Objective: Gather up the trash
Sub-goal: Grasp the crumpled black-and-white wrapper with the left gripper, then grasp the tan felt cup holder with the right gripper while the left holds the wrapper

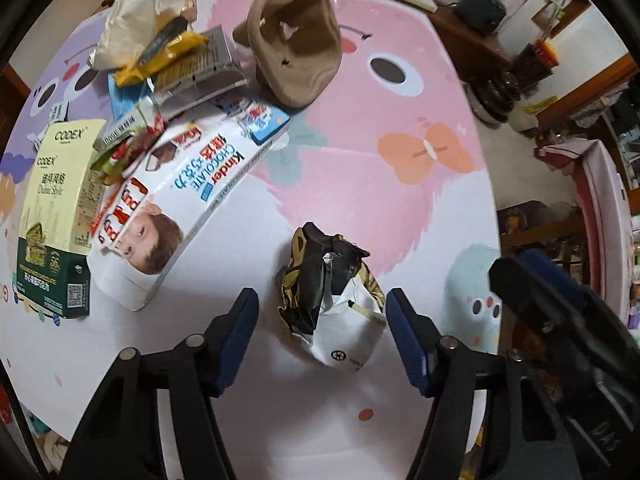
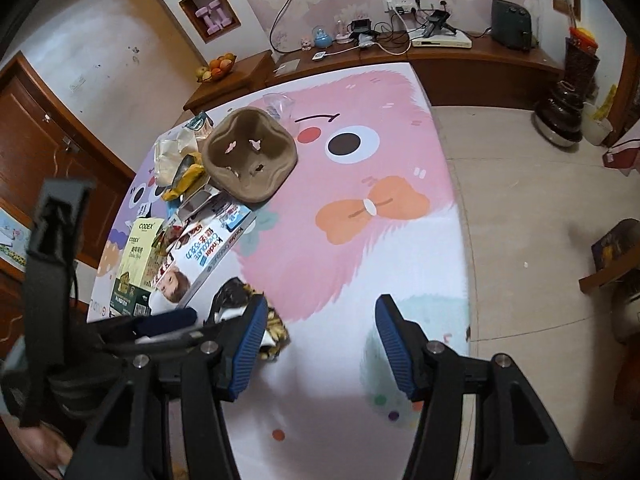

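The left gripper hovers low over the table, its blue-padded fingers spread wide on either side of a crumpled black, gold and white wrapper, which lies on the tabletop between them; neither pad touches it. The right gripper is just to the right of it, also released, with nothing between its fingers but bare table printed with a pink furry cartoon face. In the right wrist view the same wrapper peeks out beside and partly behind the left pad. Farther off and to the left sits the rest of the trash in a loose heap: a white Kinder chocolate box lying flat, a pale yellow and green Codex box at its left side, a mix of yellow, white and silver packets piled beyond them, and a brown moulded-pulp cup carrier tilted up at the far end of the heap. Beyond the table a wooden sideboard carries cables and small devices, and a fruit bowl stands at the far left.
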Tool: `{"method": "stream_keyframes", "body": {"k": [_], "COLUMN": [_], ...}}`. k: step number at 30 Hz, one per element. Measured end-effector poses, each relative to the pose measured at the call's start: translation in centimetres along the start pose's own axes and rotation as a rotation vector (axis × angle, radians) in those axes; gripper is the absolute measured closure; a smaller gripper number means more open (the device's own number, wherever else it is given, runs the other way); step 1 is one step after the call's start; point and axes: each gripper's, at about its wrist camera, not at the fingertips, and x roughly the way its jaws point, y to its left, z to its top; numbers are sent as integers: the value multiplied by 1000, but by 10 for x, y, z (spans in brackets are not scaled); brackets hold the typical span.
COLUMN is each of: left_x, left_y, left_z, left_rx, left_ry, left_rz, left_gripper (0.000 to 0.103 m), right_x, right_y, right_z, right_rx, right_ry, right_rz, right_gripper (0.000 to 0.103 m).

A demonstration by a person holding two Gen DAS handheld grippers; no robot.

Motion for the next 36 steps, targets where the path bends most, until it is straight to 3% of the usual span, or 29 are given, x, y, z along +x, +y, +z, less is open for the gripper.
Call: {"method": "stream_keyframes", "body": {"k": [5, 16, 26, 36], "left_x": [15, -12, -73, -133], "left_y": [2, 29, 89, 165], "left_z": [4, -13, -25, -5], "left_rx": [-47, -80, -214, -372], "left_ry": [14, -56, -174, -319], "left_rz": [-14, 13, 69, 134], "left_gripper": [56, 62, 62, 62], "right_x": [9, 32, 52, 53], "right_y": [-3, 19, 79, 158], "right_z": [6, 17, 34, 85], "right_rx": [-9, -71, -178, -325], "right_ry": [22, 74, 98, 20], "right_rz": [22, 83, 182, 250], "right_gripper": [46, 46, 47, 47]}}
